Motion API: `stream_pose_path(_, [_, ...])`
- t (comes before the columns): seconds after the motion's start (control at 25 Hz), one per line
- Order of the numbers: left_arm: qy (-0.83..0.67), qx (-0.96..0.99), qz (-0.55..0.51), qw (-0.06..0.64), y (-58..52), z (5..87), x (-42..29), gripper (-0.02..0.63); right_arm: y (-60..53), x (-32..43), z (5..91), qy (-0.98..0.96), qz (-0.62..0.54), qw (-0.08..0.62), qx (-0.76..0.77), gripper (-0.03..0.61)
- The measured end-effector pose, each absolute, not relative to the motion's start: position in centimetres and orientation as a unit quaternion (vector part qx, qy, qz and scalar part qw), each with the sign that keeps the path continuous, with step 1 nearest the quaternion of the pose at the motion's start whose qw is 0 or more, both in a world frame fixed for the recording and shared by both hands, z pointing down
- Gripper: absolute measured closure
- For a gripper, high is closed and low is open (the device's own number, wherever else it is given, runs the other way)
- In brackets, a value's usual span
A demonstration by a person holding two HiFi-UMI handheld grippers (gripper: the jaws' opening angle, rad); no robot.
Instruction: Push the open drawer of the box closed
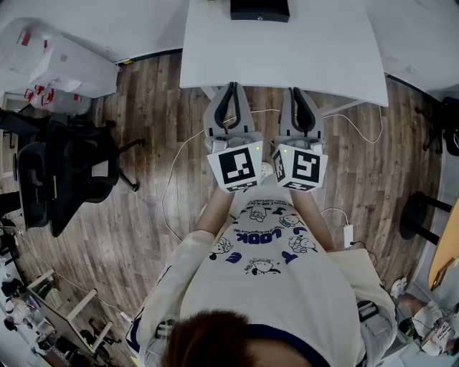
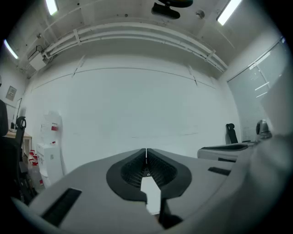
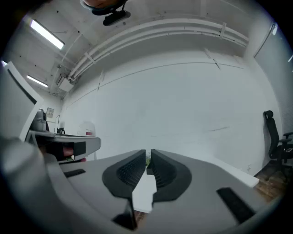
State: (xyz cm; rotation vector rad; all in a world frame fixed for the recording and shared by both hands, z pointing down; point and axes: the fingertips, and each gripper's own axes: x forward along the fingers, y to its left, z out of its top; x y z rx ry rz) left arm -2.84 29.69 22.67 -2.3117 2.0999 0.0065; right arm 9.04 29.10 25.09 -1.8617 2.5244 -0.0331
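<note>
A black box (image 1: pixel 259 8) sits at the far edge of the white table (image 1: pixel 287 54), cut off by the top of the head view; its drawer does not show. My left gripper (image 1: pixel 229 87) and right gripper (image 1: pixel 300 93) are held side by side in front of the person's chest, over the wooden floor, their tips just at the table's near edge. Both are well short of the box. In the left gripper view the left gripper (image 2: pixel 146 150) has its jaws together and empty. The right gripper (image 3: pixel 148 152) shows only a hairline gap, also empty. Both look at a blank white wall.
A black office chair (image 1: pixel 57 175) stands to the left, with a white cabinet (image 1: pixel 54 64) behind it. Cables and a power strip (image 1: pixel 348 235) lie on the floor near the person's feet. A black stool base (image 1: pixel 422 215) is at the right.
</note>
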Motion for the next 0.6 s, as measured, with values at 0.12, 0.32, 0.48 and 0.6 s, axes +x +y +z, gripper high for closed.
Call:
stream_pose_path(0.12, [0.673, -0.740, 0.001, 0.011, 29.4, 22.7, -2.6, 0.595, 28.8, 9.2, 24.9, 0.804, -0.010, 0.004, -0.595, 0.528])
stream_pose_path(0.32, [0.671, -0.741, 0.001, 0.011, 29.2, 22.7, -2.6, 0.595, 28.6, 9.1, 24.9, 0.805, -0.010, 0.003, -0.593, 0.528])
stream_pose_path(0.48, [0.671, -0.741, 0.005, 0.008, 28.8, 22.8, -3.0, 0.595, 28.3, 8.7, 25.1, 0.805, -0.008, 0.000, -0.594, 0.528])
stream_pose_path(0.6, [0.669, -0.743, 0.004, 0.005, 28.2, 23.1, -3.3, 0.595, 27.4, 8.5, 25.6, 0.802, -0.013, -0.001, -0.598, 0.526])
